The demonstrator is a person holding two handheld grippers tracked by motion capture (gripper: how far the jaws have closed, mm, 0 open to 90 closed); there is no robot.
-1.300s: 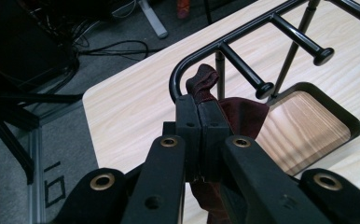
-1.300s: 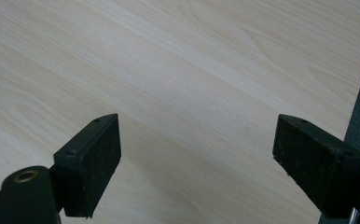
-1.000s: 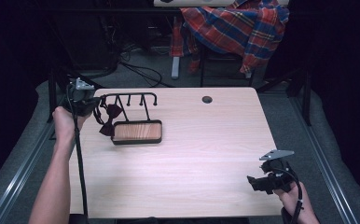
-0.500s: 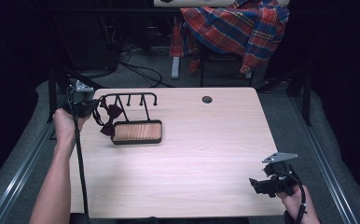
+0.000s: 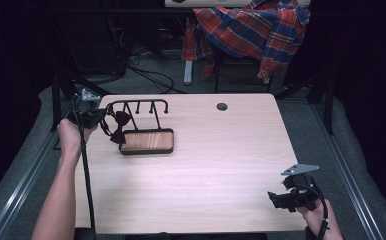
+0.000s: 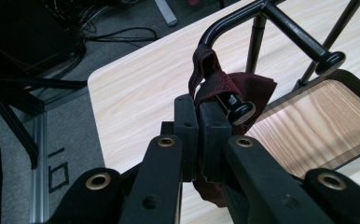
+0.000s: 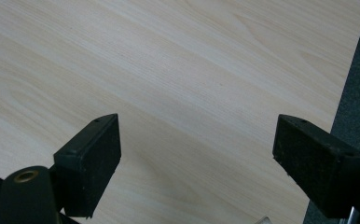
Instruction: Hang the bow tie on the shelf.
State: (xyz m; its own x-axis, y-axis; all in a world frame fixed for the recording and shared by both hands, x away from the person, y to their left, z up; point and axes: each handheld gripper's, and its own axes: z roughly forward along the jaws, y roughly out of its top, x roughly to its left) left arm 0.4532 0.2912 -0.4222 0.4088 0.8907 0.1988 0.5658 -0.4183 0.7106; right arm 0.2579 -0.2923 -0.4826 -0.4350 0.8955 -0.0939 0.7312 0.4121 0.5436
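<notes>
A black wire rack (image 5: pixel 138 103) with several pegs stands on a wood-lined tray base (image 5: pixel 147 141) at the table's left. A dark red bow tie (image 5: pixel 117 125) hangs at the rack's left end. My left gripper (image 5: pixel 101 118) reaches in from the left edge. In the left gripper view its pads (image 6: pixel 199 105) pinch the tie's maroon fabric (image 6: pixel 215 77) beside a knobbed peg (image 6: pixel 240 111). The jaws have just eased apart a trace, with the fabric still pressed between them. My right gripper (image 5: pixel 277 200) stands open over bare tabletop near the front right corner, its jaws (image 7: pixel 197 154) wide apart.
A small dark hole (image 5: pixel 222 106) sits in the table's far middle. Behind the table a plaid shirt (image 5: pixel 256 30) drapes over a chair, with cables (image 5: pixel 151 75) on the floor. Metal frame rails (image 5: pixel 26 165) run along both sides.
</notes>
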